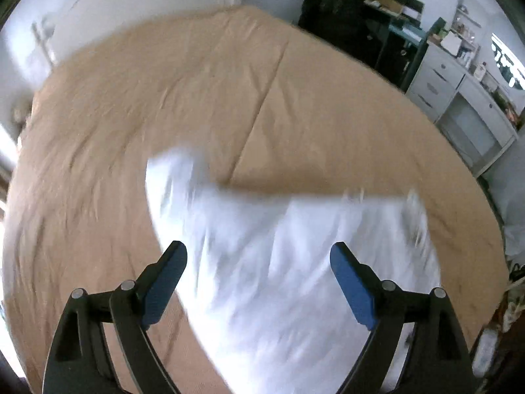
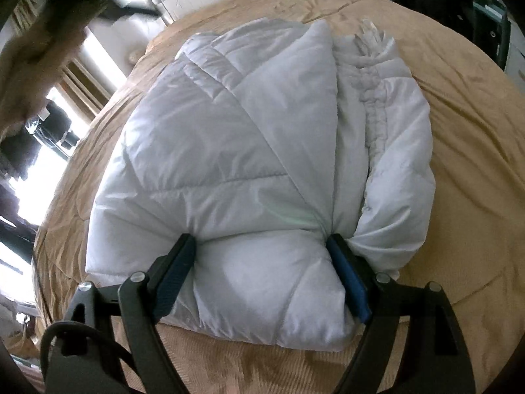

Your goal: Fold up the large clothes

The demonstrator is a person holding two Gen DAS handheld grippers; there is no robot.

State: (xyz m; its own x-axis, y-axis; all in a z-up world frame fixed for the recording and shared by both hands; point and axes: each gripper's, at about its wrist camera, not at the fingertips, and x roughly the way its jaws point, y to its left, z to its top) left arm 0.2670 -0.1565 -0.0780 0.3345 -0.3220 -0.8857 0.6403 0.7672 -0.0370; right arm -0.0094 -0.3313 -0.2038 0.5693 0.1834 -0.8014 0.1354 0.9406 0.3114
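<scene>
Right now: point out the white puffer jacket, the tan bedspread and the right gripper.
white puffer jacket (image 2: 229,138), right wrist view, quilted top panel.
tan bedspread (image 2: 469,151), right wrist view, bare cover.
right gripper (image 2: 261,246), right wrist view, between fingertips.

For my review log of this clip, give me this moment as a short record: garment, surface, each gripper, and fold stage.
garment: white puffer jacket, partly folded, bulky, fur-trimmed hood showing at the far end
surface: bed with a tan cover
right gripper: jaws wide, blue pads pressed into the near padded edge of the jacket
left gripper: open, nothing between its fingers, above the jacket; view motion-blurred
fold stage: sides look folded inward; bundle not yet compact
background: white dresser by the wall
</scene>
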